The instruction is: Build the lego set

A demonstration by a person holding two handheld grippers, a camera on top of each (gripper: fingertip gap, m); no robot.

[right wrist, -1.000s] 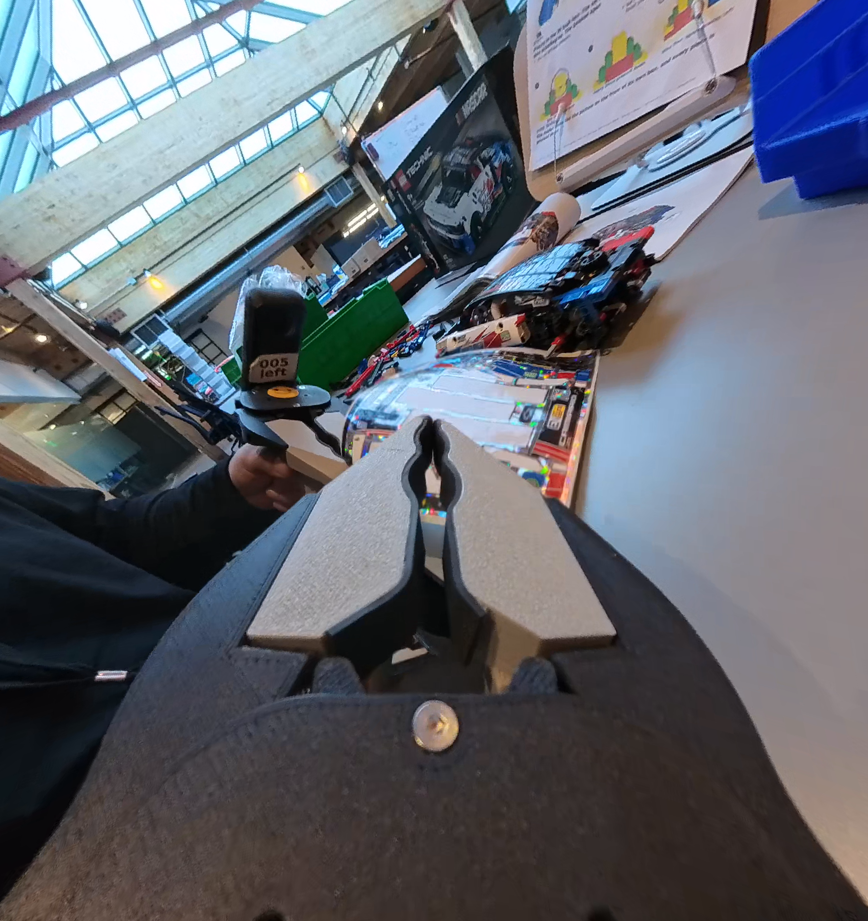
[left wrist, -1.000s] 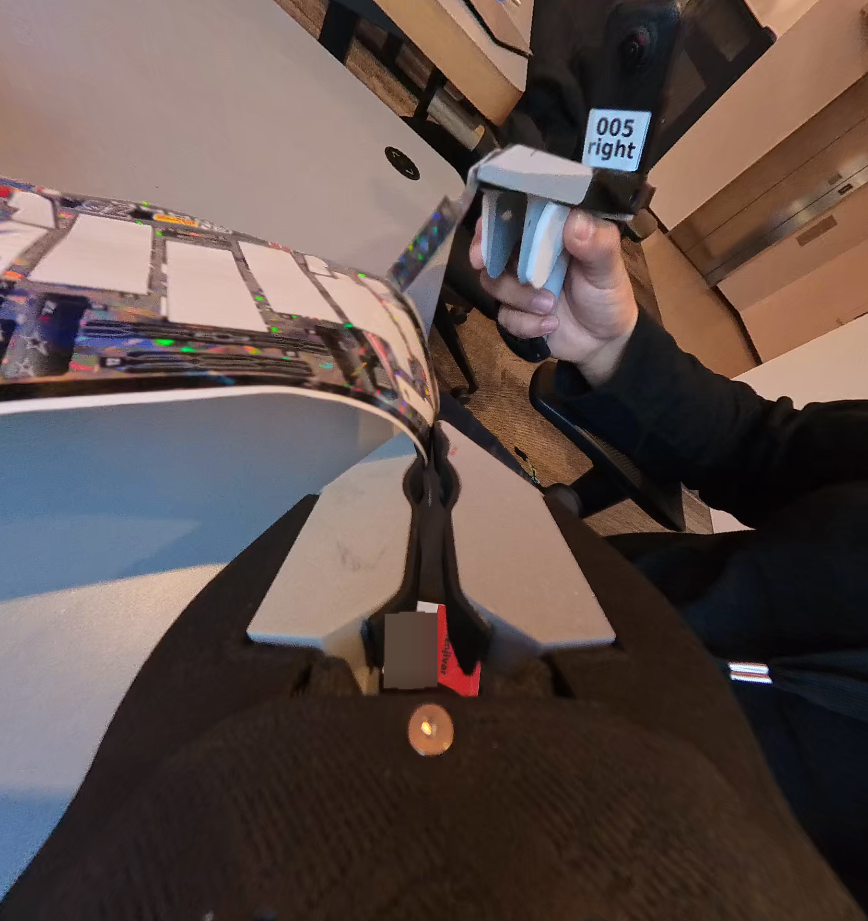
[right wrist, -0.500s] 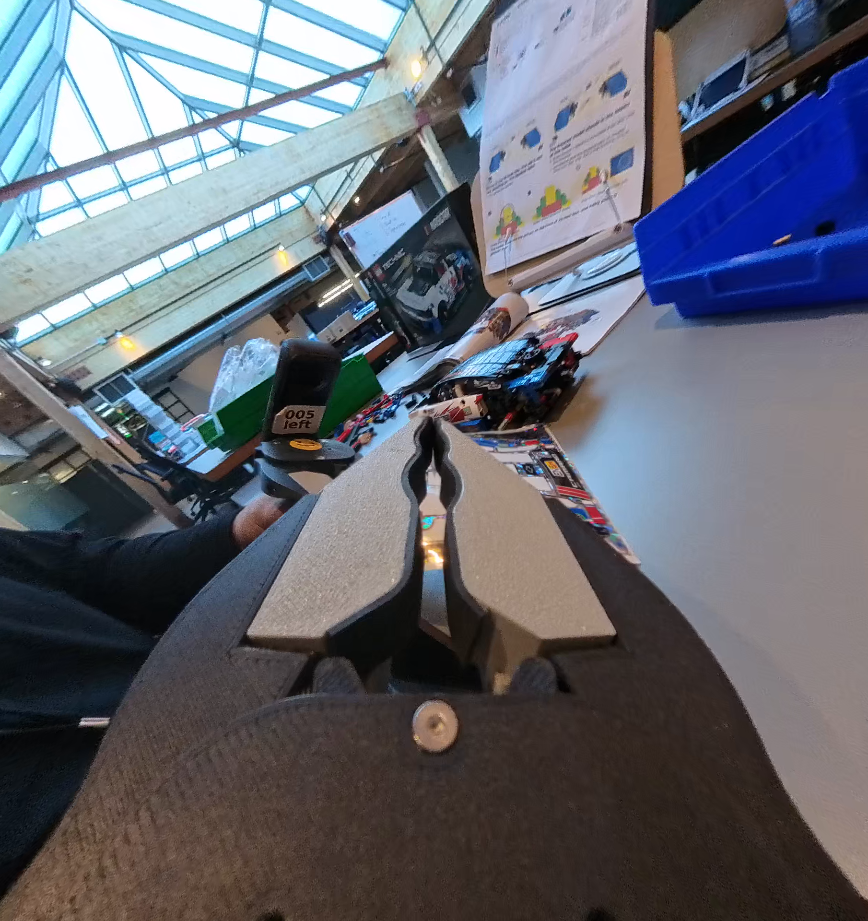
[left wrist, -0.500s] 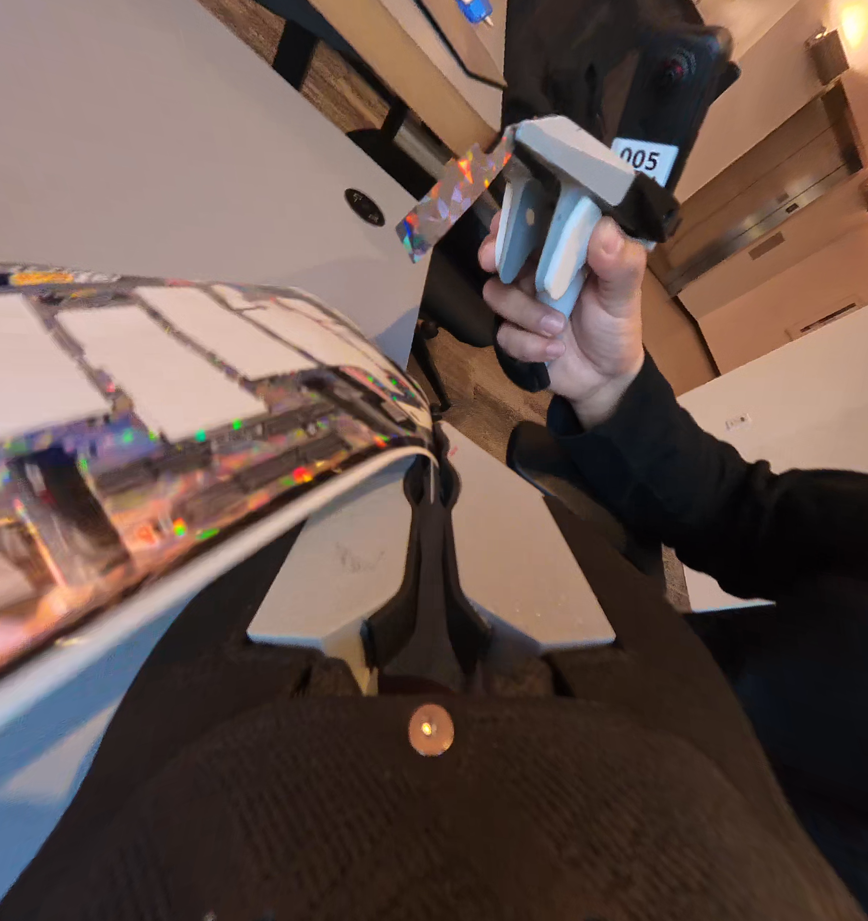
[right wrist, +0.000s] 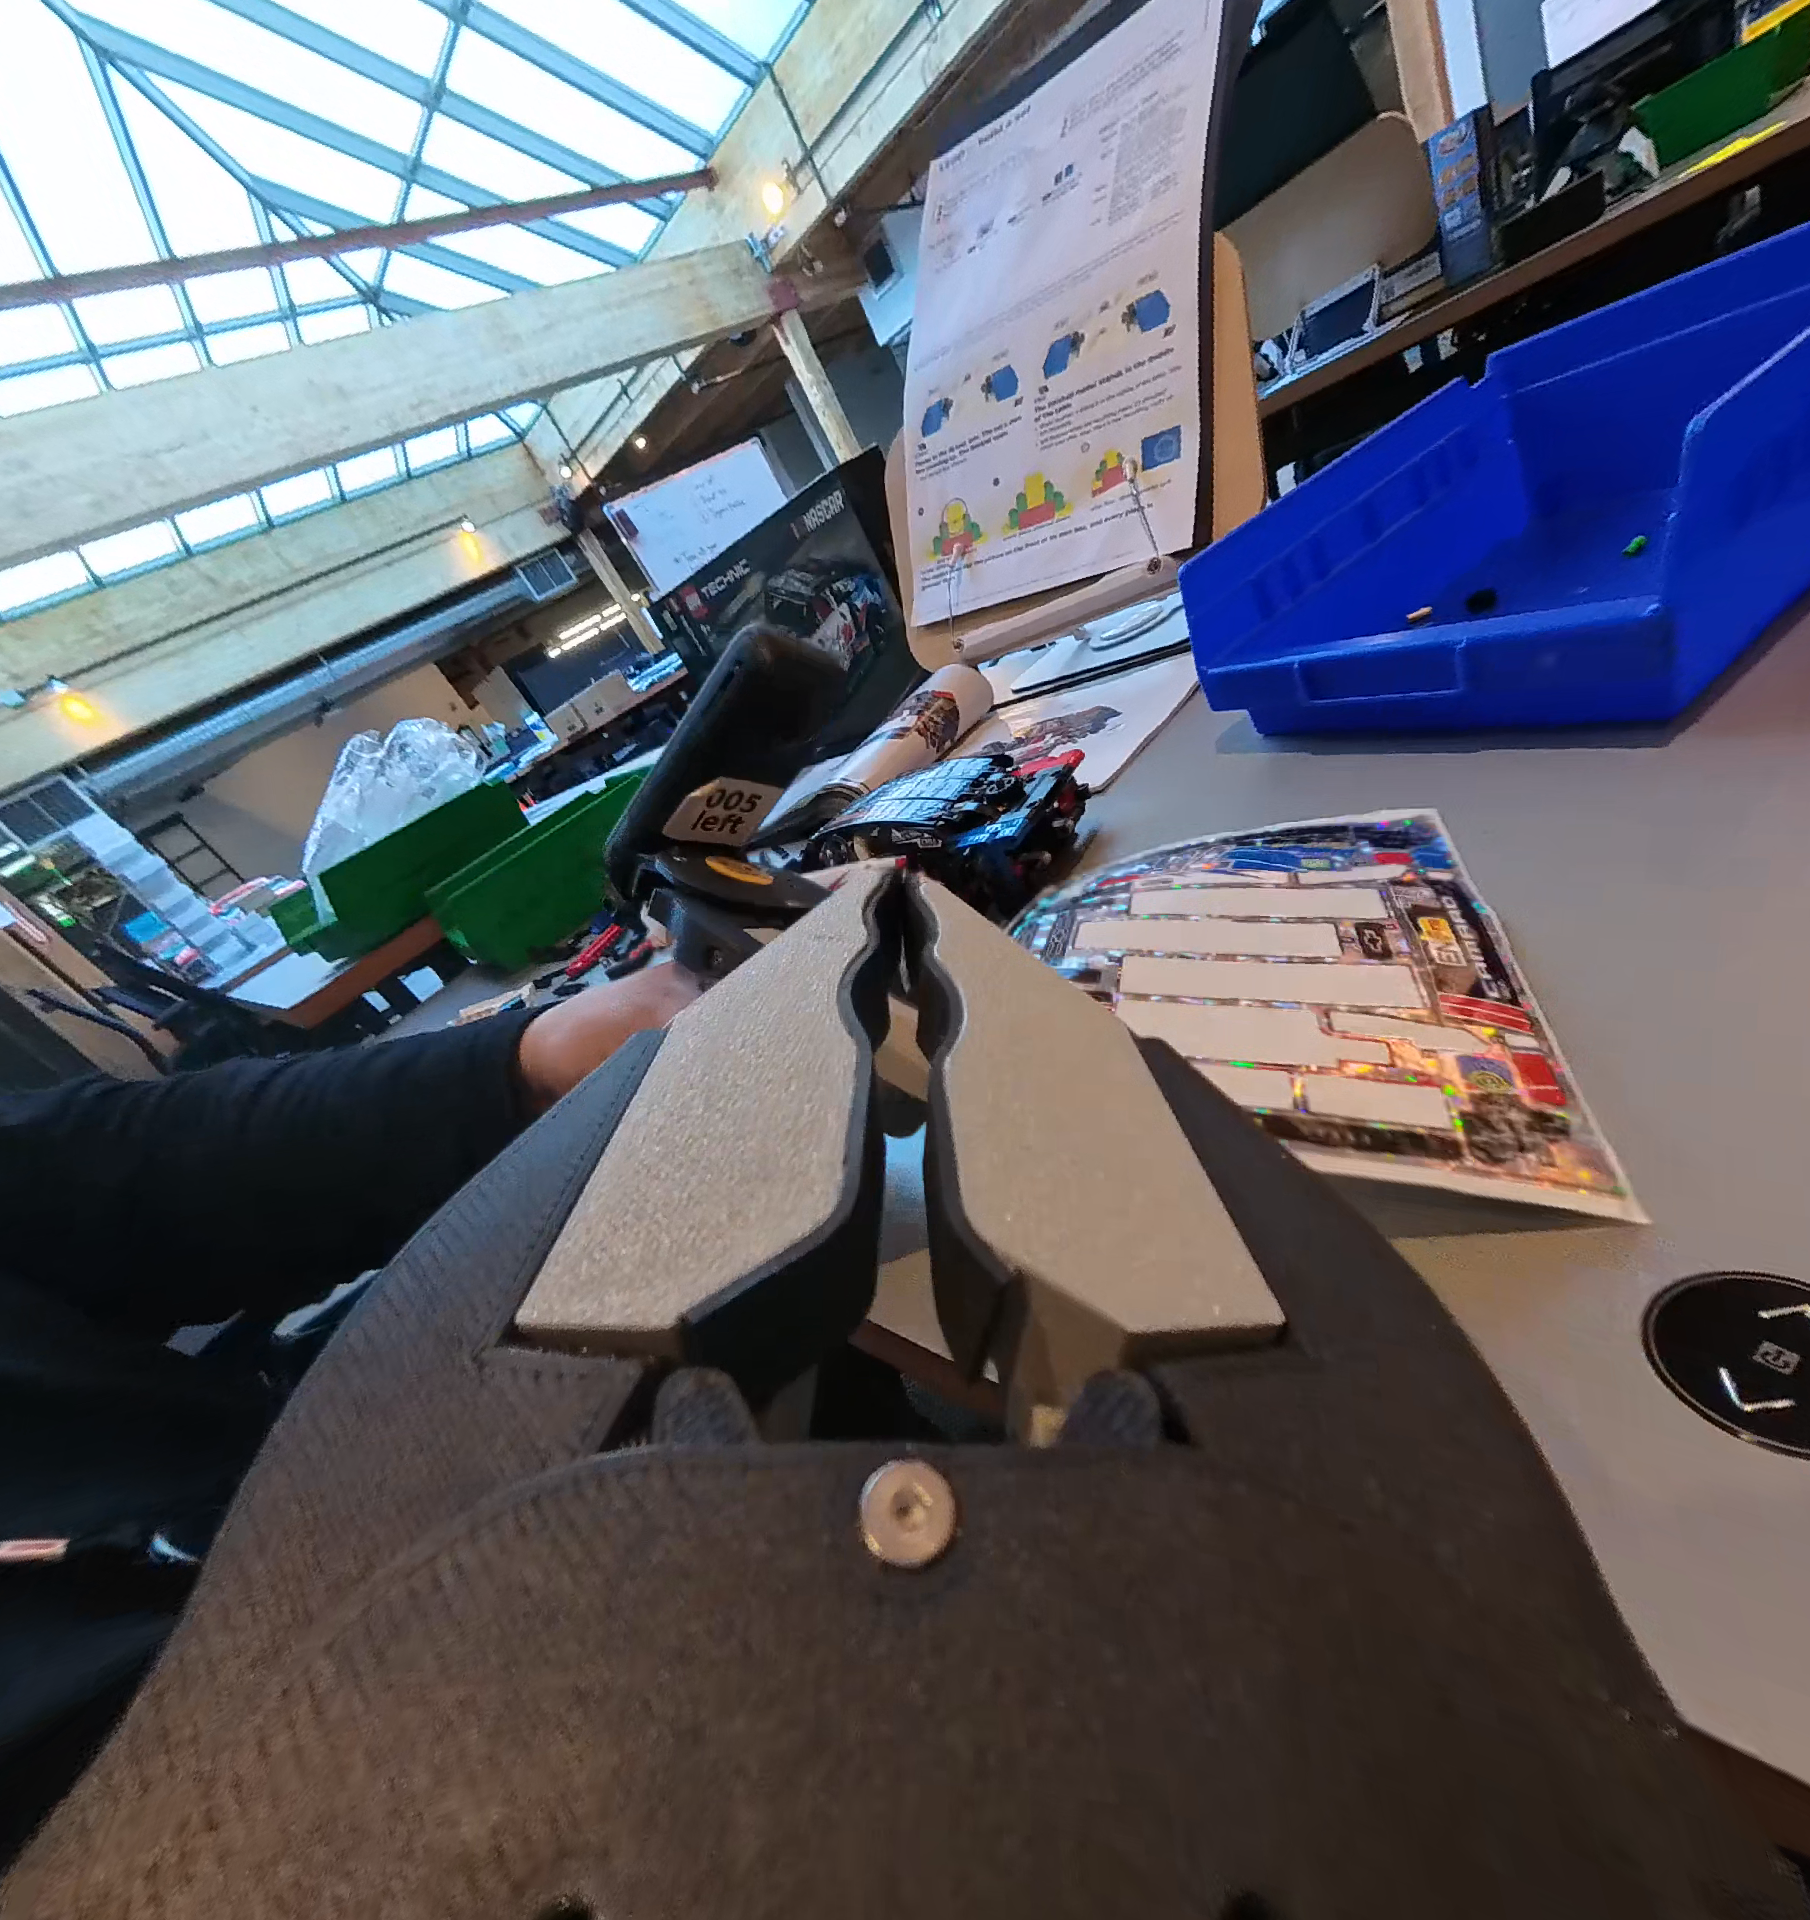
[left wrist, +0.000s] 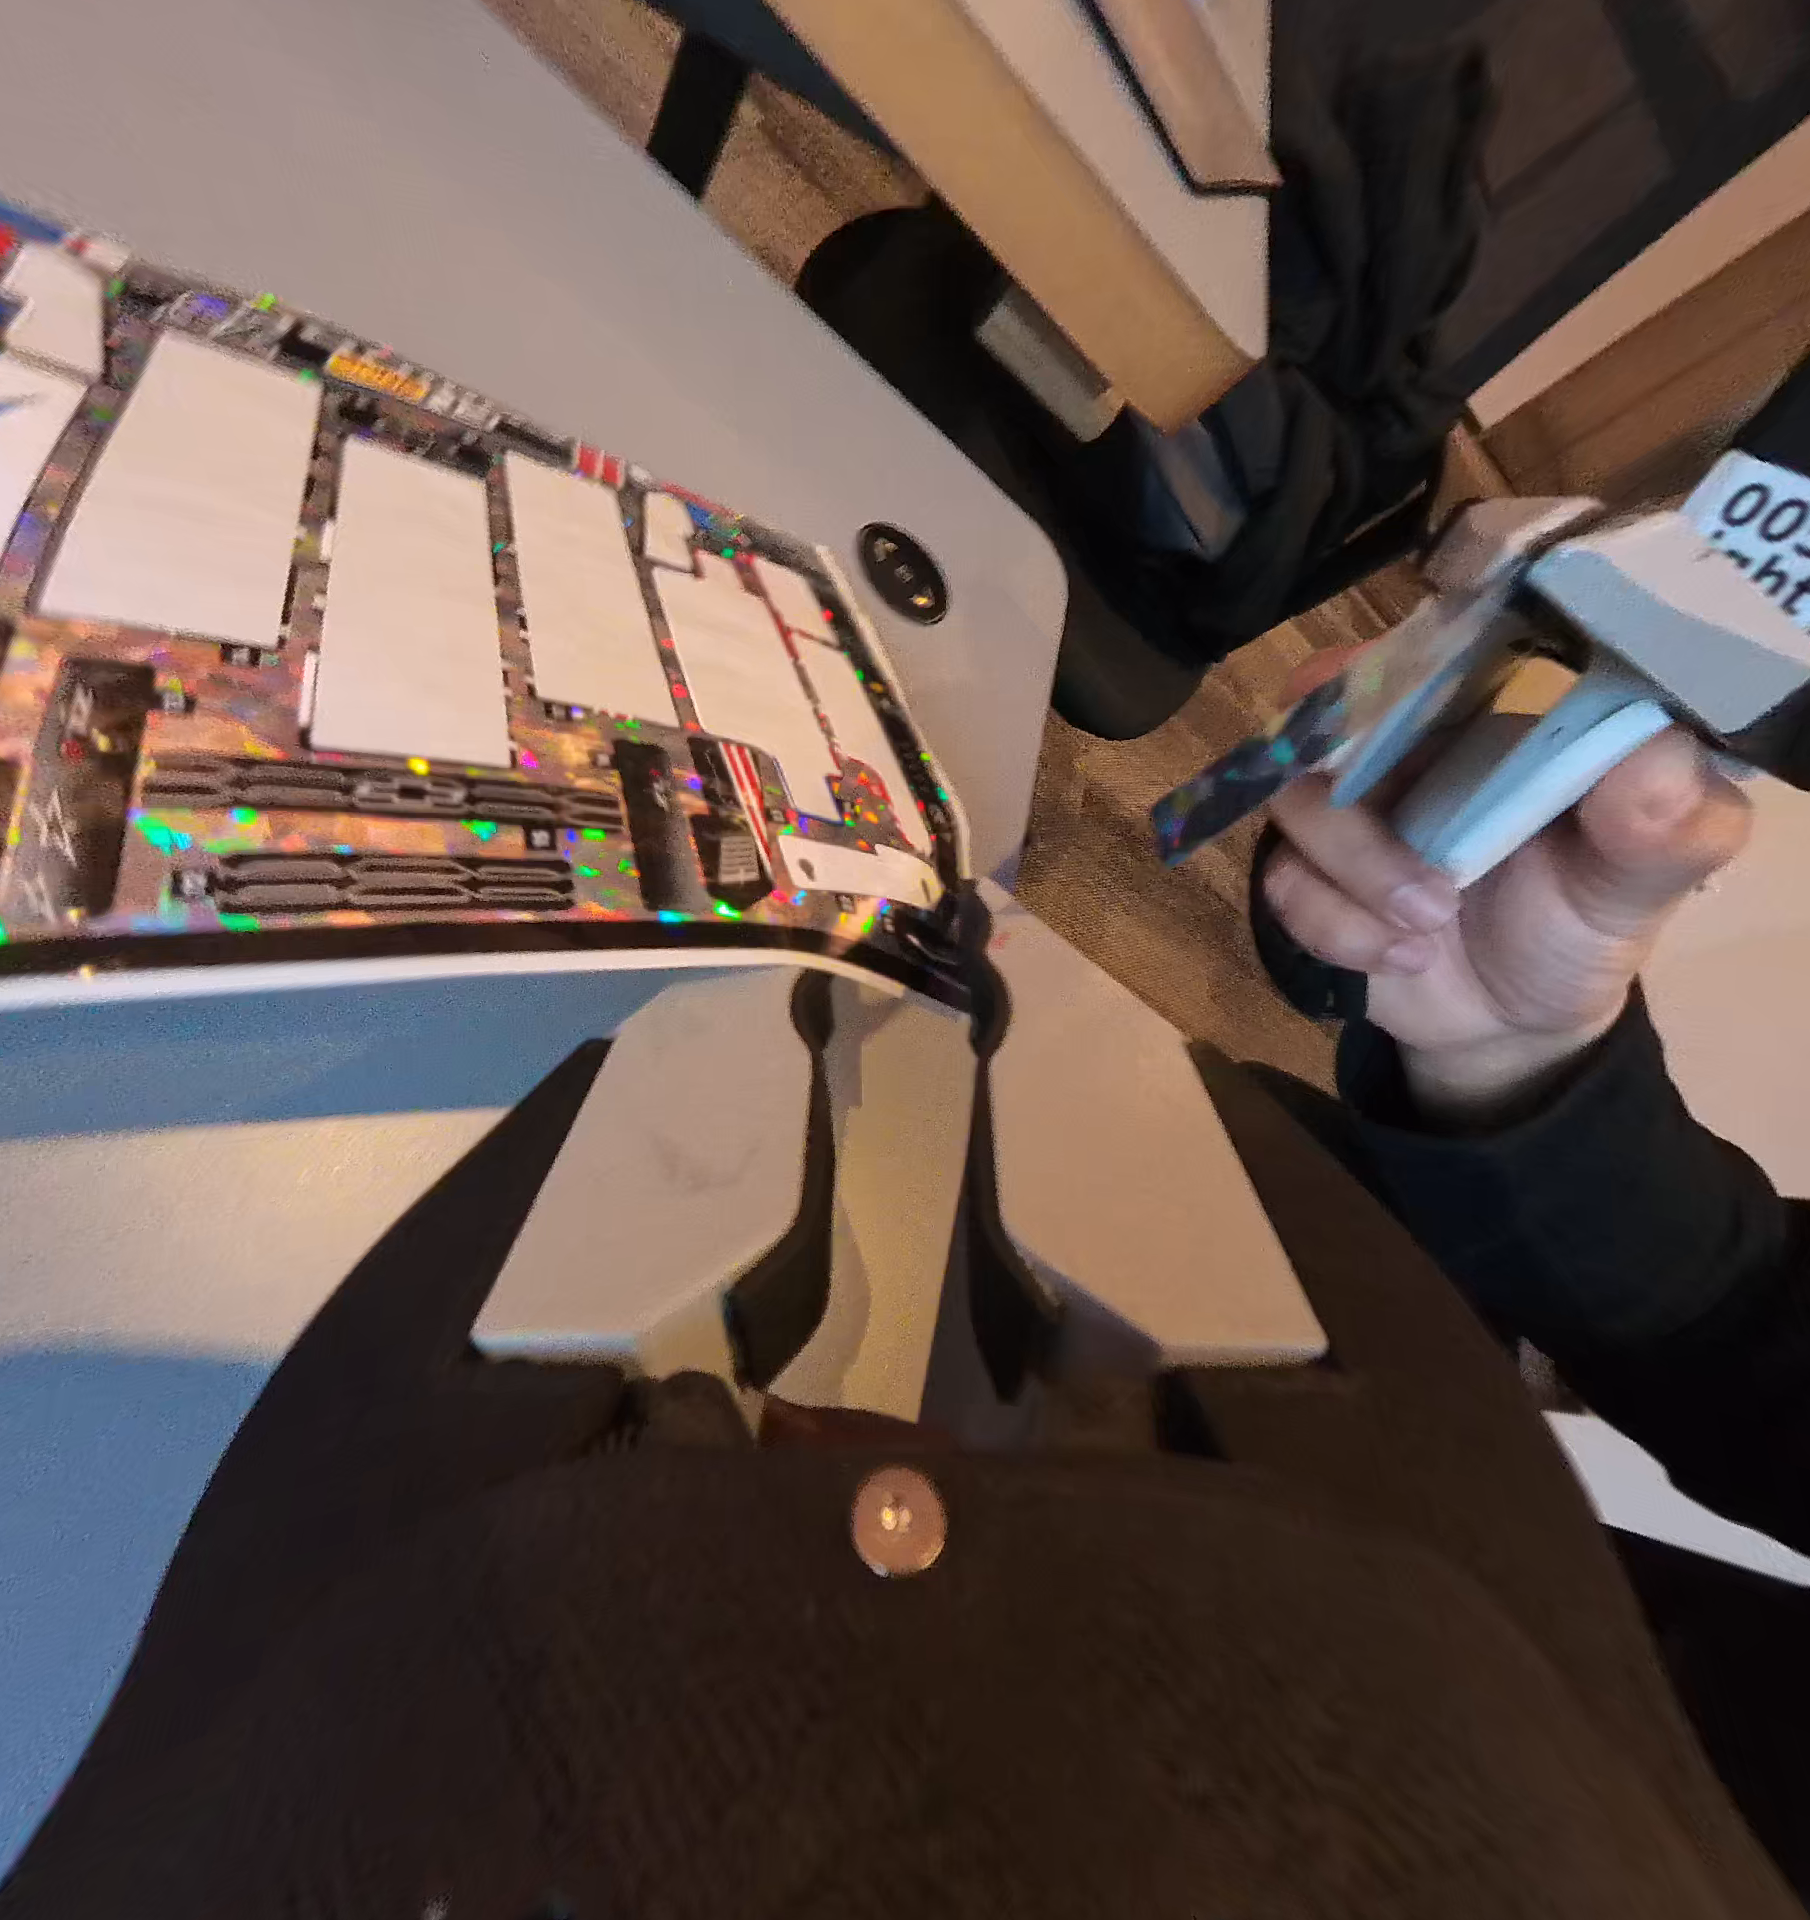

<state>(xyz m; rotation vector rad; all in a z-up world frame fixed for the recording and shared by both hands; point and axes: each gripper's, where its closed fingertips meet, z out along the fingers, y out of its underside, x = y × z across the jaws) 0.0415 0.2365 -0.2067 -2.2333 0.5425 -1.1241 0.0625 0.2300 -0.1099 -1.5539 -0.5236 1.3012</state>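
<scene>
Left gripper (left wrist: 896,971) fingers spread, sheet corner at the tips. Holographic sticker sheet (left wrist: 444,665) flat on grey bench (left wrist: 465,208). Left view only: right gripper (left wrist: 1400,717) fingers pinching small holographic sticker (left wrist: 1244,774). Right view only: dark lego car (right wrist: 948,821), blue plastic bin (right wrist: 1566,582), instruction sheet (right wrist: 1057,343) bearing print.

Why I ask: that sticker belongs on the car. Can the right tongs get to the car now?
Probably yes. The right tongs, shut on the sticker, face the car over the flat sticker sheet; only the left tongs sit close beside it.
</scene>
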